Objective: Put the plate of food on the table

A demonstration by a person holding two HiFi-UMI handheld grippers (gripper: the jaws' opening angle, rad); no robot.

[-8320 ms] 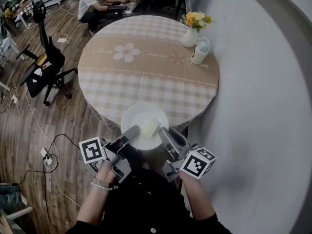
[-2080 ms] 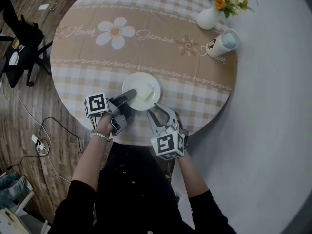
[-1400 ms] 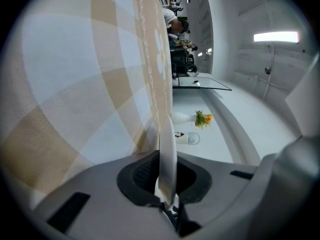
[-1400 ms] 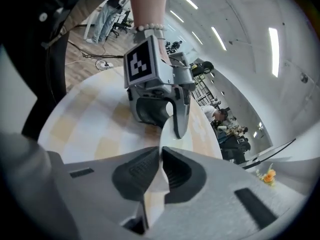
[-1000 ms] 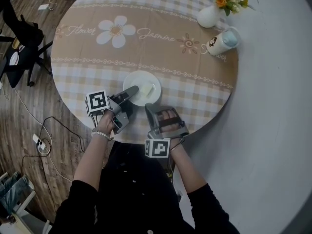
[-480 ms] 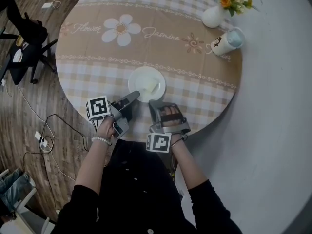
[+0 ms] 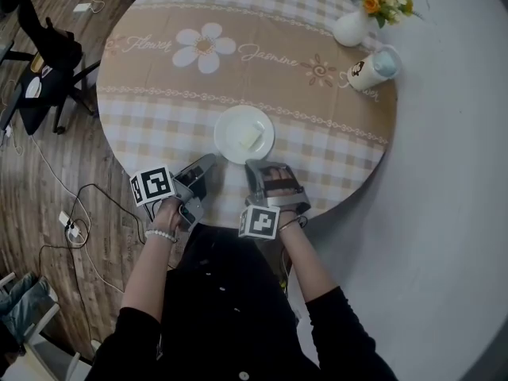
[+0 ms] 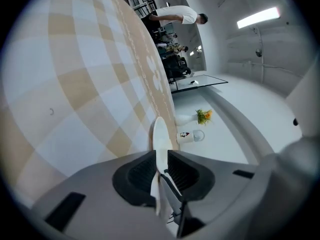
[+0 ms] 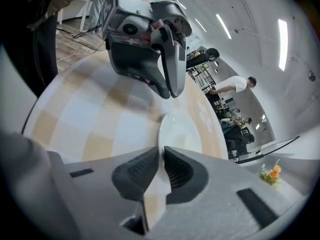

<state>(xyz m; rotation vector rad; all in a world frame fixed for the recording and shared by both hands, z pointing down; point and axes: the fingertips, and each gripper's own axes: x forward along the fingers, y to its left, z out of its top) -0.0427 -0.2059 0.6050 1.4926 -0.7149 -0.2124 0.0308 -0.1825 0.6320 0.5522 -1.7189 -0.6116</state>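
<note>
The white plate (image 7: pixel 244 134) rests on the checked round table (image 7: pixel 238 78) near its front edge, with a pale yellow block of food (image 7: pixel 250 136) on it. My left gripper (image 7: pixel 208 162) hovers just short of the plate's near-left rim, apart from it; its jaws are closing with nothing between them. In the left gripper view the plate (image 8: pixel 159 134) shows edge-on beyond the left gripper (image 8: pixel 161 156). My right gripper (image 7: pixel 266 165) is shut and empty, just in front of the plate. The right gripper view shows the plate (image 9: pixel 177 131) past the right gripper (image 9: pixel 161 156), and the left gripper (image 9: pixel 169 91) above.
A white vase of flowers (image 7: pixel 353 26) and a lidded cup (image 7: pixel 369 68) stand at the table's far right. A black office chair (image 7: pixel 48 62) and cables with a power strip (image 7: pixel 70 222) are on the wooden floor at left. A pale wall curves along the right.
My left gripper has let go of the plate's rim and drawn back toward the table's near edge. The plate stays on the table. The right gripper has barely moved.
</note>
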